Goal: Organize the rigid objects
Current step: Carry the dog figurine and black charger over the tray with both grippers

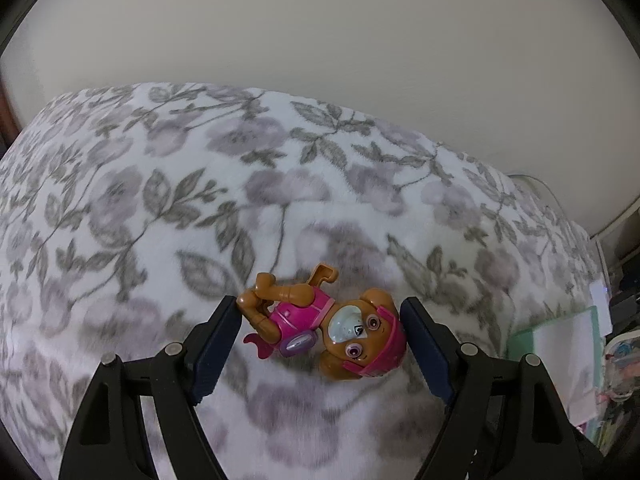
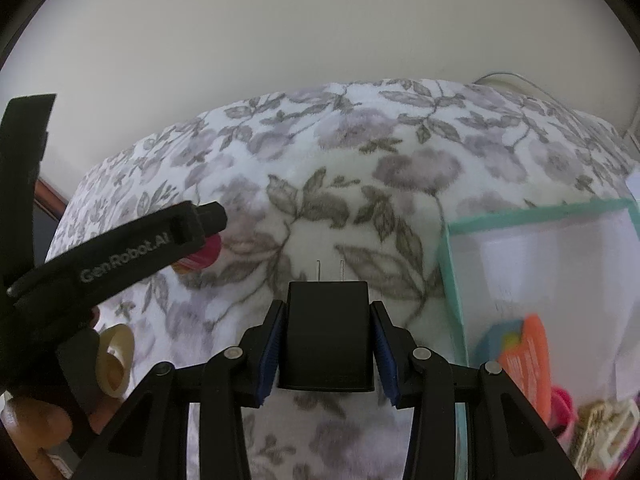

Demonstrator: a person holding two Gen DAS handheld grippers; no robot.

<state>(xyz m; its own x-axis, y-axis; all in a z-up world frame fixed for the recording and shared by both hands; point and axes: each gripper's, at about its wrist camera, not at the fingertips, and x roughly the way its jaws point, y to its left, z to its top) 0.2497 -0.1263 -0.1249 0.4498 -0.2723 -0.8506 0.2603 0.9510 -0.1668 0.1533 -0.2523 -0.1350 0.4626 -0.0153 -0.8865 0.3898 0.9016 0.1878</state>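
A brown toy pup [image 1: 320, 324] in a pink suit and pink cap lies sideways between the pads of my left gripper [image 1: 320, 308]. One pad presses its hind paws and the other its cap, so the gripper is shut on it just above the floral blanket [image 1: 240, 184]. My right gripper [image 2: 328, 306] is shut on a black plug adapter [image 2: 326, 336], whose two prongs point away from me. In the right wrist view, a finger of the left gripper [image 2: 160, 240] reaches in from the left, with the toy's pink cap [image 2: 206, 256] showing under it.
A teal-rimmed white bin [image 2: 450, 276] stands right of the adapter and holds an orange card [image 2: 524, 360] and other small items. The same bin [image 1: 560, 356] shows at the right edge of the left wrist view. A hand [image 2: 36, 420] grips the left handle. A plain wall lies behind the bed.
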